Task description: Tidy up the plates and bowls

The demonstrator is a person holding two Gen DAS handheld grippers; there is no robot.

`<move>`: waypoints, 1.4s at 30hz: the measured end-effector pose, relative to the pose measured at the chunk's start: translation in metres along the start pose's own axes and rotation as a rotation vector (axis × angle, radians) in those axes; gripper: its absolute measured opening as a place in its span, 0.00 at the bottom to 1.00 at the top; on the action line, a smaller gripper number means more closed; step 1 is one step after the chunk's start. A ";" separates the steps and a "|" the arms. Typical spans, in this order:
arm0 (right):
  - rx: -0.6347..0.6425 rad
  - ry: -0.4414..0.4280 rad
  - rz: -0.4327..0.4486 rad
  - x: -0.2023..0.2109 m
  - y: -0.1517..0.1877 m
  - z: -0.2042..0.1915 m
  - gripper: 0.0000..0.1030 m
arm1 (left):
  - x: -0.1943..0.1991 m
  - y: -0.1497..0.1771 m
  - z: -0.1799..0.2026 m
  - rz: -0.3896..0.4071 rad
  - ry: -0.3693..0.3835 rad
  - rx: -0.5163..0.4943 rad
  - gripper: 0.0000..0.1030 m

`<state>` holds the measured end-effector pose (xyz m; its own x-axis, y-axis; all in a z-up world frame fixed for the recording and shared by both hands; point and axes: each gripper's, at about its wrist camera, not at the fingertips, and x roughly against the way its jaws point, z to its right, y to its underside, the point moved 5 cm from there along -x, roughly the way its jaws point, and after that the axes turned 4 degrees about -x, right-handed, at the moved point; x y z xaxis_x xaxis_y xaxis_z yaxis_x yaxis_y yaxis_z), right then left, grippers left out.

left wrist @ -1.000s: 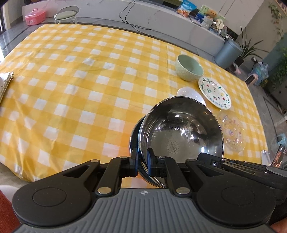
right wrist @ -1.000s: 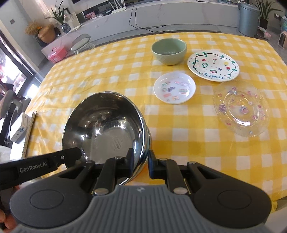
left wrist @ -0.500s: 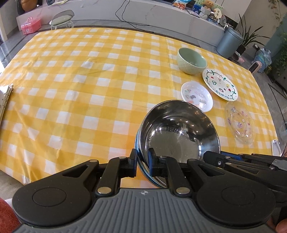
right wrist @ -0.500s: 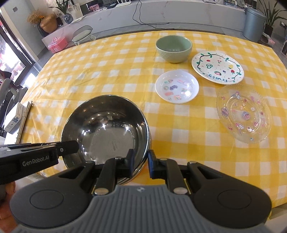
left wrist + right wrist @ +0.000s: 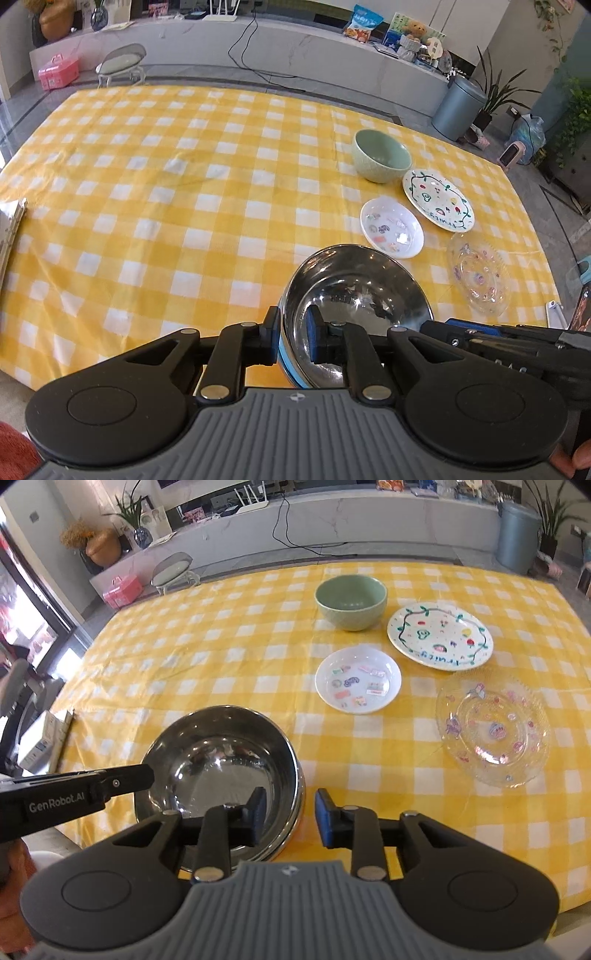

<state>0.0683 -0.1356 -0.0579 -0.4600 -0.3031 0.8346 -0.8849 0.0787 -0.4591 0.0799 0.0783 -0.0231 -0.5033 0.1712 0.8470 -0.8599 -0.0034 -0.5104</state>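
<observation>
Steel bowl (image 5: 221, 760) sits on the desk (image 5: 221, 664) at lower left of the right view, its rim between both jaws. I see the right gripper (image 5: 290, 821) and left gripper (image 5: 293, 336) have just been opening: spread, letting go. Placement looks finished.

Left tool (image 5: 292, 334) apparently loosening, right tool (image 5: 290, 821) opening

left claw (image 5: 293, 334): black arms, blue pads | right claw (image 5: 290, 818): black, silver screws
</observation>
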 end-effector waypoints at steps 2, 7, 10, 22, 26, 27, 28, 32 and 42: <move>-0.015 -0.003 -0.004 -0.002 0.000 0.003 0.12 | -0.001 0.000 0.001 0.004 -0.006 -0.013 0.11; -0.039 -0.024 -0.006 -0.004 0.000 0.006 0.05 | -0.006 0.002 -0.002 0.001 -0.020 -0.028 0.03; -0.039 -0.023 -0.006 -0.004 0.001 0.005 0.05 | -0.008 0.003 -0.006 -0.010 -0.006 -0.013 0.03; -0.039 -0.057 0.077 0.019 -0.015 0.007 0.17 | 0.006 -0.015 -0.010 0.059 0.007 -0.019 0.23; -0.053 -0.043 0.114 0.023 -0.031 0.017 0.30 | 0.011 -0.036 -0.002 0.099 0.041 -0.045 0.34; -0.057 -0.038 0.118 0.022 -0.035 0.019 0.30 | 0.012 -0.042 0.001 0.103 0.052 -0.055 0.37; -0.065 -0.030 0.122 0.022 -0.040 0.022 0.30 | 0.012 -0.048 0.004 0.107 0.067 -0.063 0.42; -0.094 -0.016 0.154 0.019 -0.062 0.036 0.31 | 0.006 -0.072 0.015 0.135 0.131 -0.073 0.54; -0.122 0.021 0.224 -0.001 -0.128 0.063 0.34 | -0.038 -0.138 0.036 0.158 0.180 -0.097 0.61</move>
<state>0.1866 -0.2059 -0.0189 -0.6461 -0.2455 0.7227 -0.7623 0.2564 -0.5943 0.2150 0.0369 0.0205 -0.6001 0.3490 0.7198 -0.7554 0.0490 -0.6535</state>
